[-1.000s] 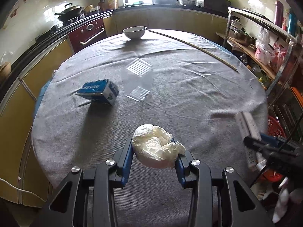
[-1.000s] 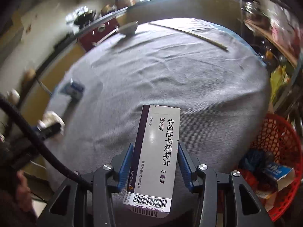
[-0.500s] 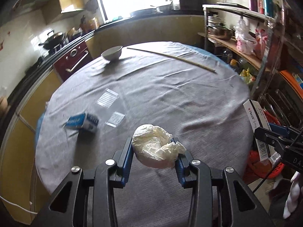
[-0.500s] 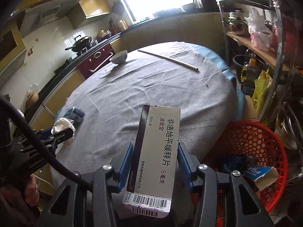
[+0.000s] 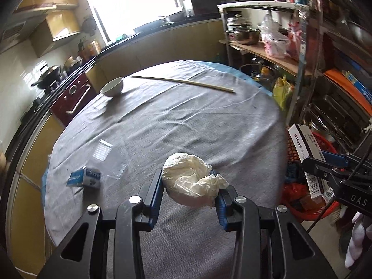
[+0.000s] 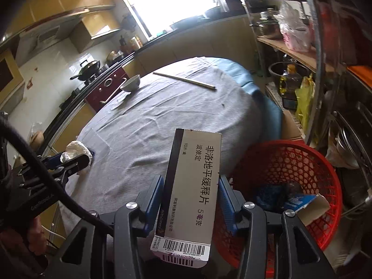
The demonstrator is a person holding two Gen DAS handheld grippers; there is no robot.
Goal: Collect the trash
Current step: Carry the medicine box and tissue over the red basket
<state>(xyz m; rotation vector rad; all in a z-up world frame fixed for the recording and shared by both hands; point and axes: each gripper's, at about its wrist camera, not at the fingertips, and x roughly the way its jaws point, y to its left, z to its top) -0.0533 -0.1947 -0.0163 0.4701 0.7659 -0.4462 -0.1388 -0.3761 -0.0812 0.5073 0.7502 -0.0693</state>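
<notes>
Left gripper (image 5: 189, 187) clamps tissue wad (image 5: 191, 182); right gripper (image 6: 190, 197) clamps medicine box (image 6: 194, 193); right view alone shows basket (image 6: 302, 153) contents.

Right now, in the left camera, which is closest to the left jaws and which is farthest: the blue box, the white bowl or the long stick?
1. Blue box: nearest the left gripper, on its left.
2. White bowl: much farther, left of the table's far part.
3. Long stick: about as far as the bowl, lying to the right; too close to call.

Bright window (image 5: 130, 2) lights yellow cabinets (image 5: 58, 25), a metal shelf rack (image 5: 300, 34) and tiled wall (image 6: 51, 69).
</notes>
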